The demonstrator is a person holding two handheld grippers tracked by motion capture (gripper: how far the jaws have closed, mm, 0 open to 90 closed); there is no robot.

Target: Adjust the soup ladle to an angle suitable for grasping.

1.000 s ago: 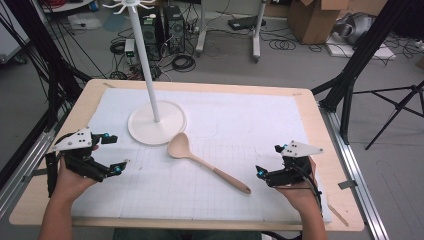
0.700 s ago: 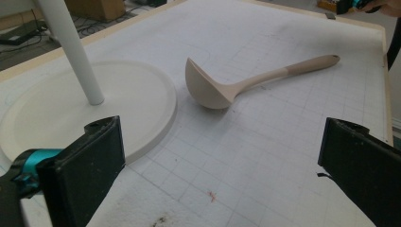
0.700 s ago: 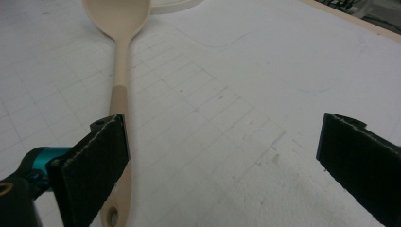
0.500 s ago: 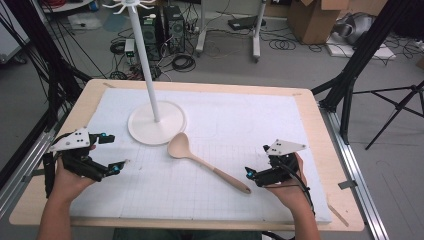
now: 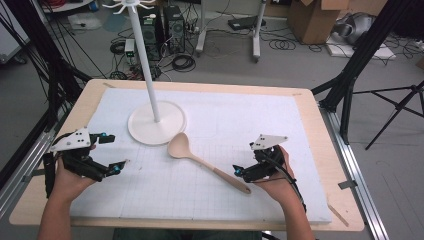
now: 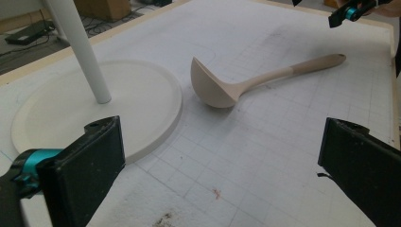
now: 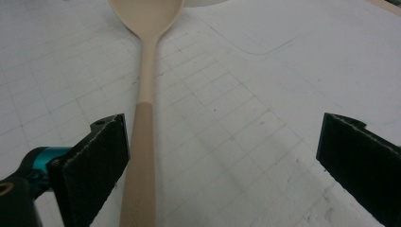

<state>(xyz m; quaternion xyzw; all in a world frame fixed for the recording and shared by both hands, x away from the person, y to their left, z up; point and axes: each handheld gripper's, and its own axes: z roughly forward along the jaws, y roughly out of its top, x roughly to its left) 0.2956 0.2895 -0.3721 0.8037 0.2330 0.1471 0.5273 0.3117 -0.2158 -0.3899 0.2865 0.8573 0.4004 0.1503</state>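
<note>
A: How do you reckon that beige wooden ladle (image 5: 204,161) will handle?

B: Light and stiff, I judge, with a smooth finish that could slide under hard pads. The long straight handle is the place to take it, on the darker end section nearest the right gripper (image 5: 242,173), not the rounded bowl.

A: Where does it lie?

B: Flat on the white gridded foam mat (image 5: 280,125), bowl just beside the round base of the white hanger stand (image 5: 156,120), handle running away from that base toward the person's right hand.

A: And against the right gripper?

B: In the right gripper view the ladle's handle (image 7: 141,156) runs right alongside the inner face of one jaw, at the edge of the gap rather than centred. I can't tell whether it touches. The jaws stand wide apart and hold nothing.

A: The left gripper (image 5: 116,166)?

B: Also spread wide, holding nothing, on the near side of the stand's base, well apart from the ladle (image 6: 227,87).
</note>
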